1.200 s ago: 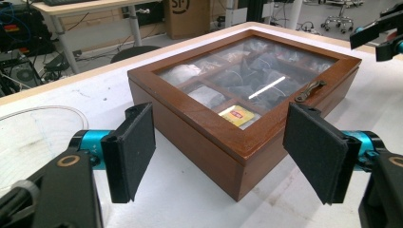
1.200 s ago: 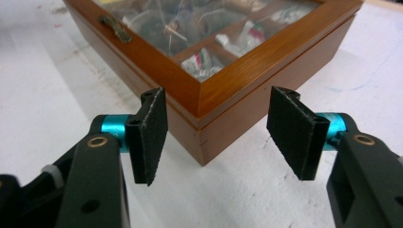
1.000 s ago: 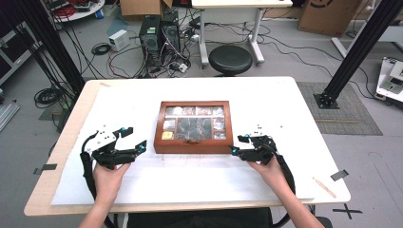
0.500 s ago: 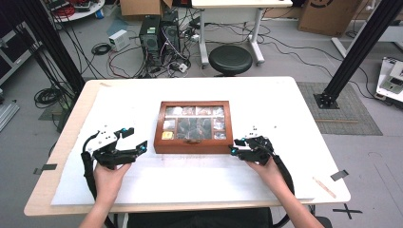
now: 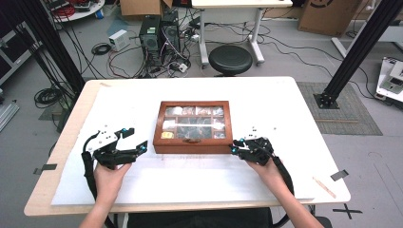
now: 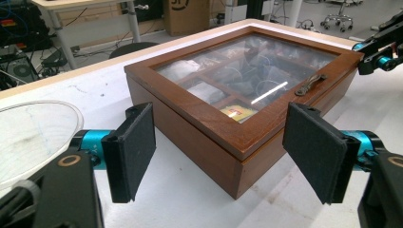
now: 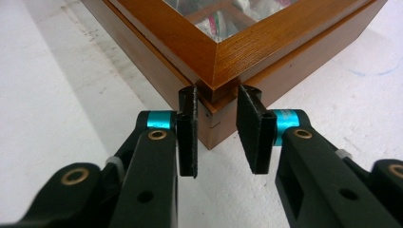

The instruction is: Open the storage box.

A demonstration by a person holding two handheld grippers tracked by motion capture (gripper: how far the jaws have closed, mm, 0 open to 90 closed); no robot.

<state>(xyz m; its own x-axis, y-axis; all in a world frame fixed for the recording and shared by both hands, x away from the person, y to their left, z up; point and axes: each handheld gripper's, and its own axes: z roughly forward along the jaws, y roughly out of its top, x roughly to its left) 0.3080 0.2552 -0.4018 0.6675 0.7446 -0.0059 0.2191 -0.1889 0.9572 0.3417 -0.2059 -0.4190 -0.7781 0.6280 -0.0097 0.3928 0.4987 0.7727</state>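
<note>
A brown wooden box [image 5: 192, 126] with a glass lid and a small metal handle sits shut at the table's middle, with packets in its compartments. My left gripper [image 5: 135, 137] is open wide just off the box's front left corner. In the left gripper view the box [image 6: 237, 95] lies ahead between the spread pads [image 6: 130, 152]. My right gripper [image 5: 236, 146] is at the front right corner. In the right gripper view its jaws stand a narrow gap apart, and the corner of the box [image 7: 237, 42] sits between the tips of the right gripper [image 7: 216, 128].
A white sheet [image 5: 199, 180] covers the wooden table. Behind the table are a black stool [image 5: 230, 59], computer towers [image 5: 159, 33] and loose cables on the floor. Black frame posts [image 5: 356, 52] rise at both sides. Tape strips [image 5: 339, 175] mark the table's edges.
My right gripper has crept left up to the box's front right corner. The left gripper has barely moved.
</note>
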